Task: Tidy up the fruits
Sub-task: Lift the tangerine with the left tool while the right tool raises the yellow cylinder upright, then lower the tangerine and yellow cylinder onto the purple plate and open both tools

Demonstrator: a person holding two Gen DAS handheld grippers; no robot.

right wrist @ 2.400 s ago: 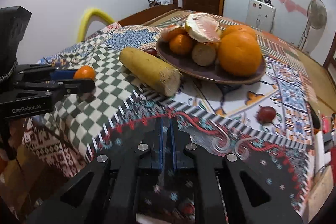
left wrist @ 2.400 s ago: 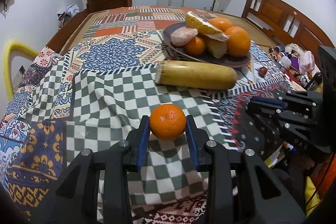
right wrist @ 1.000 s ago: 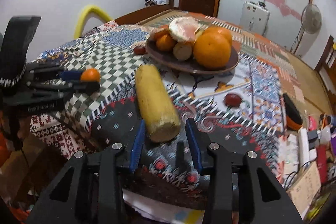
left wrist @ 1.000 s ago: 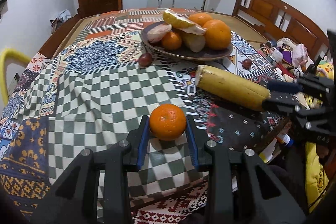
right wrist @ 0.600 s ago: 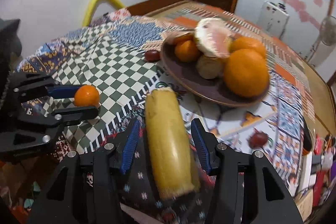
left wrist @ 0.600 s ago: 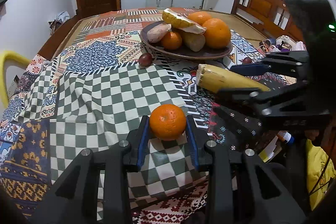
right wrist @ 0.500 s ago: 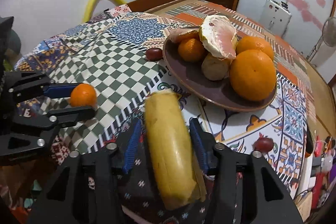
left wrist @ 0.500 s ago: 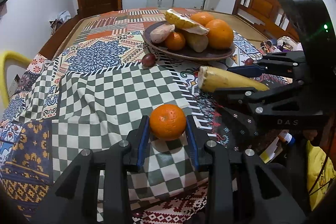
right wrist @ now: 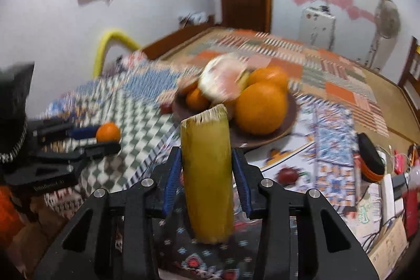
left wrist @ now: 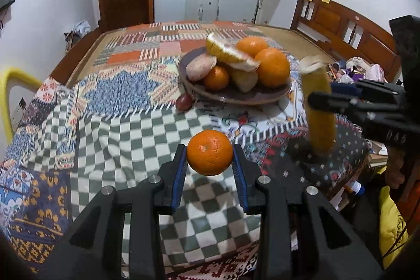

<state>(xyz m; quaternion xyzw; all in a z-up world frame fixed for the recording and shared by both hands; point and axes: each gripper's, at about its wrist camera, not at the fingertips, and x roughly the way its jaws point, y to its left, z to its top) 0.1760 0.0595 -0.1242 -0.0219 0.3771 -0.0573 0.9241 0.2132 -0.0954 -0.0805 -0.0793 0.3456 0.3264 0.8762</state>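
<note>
I hold a small orange clamped in my left gripper as my right gripper closes on the yellow stalk; I should squeeze fully, then lift toward the plate at 12 o'clock.

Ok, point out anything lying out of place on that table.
Two small dark red fruits lie loose on the cloth, outside the plate: one against its near-left rim, another on its other side.

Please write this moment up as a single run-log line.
left hand-held gripper: shut on tangerine | right hand-held gripper: closing on corn cob, tilted up | plate: piled with fruit
</note>
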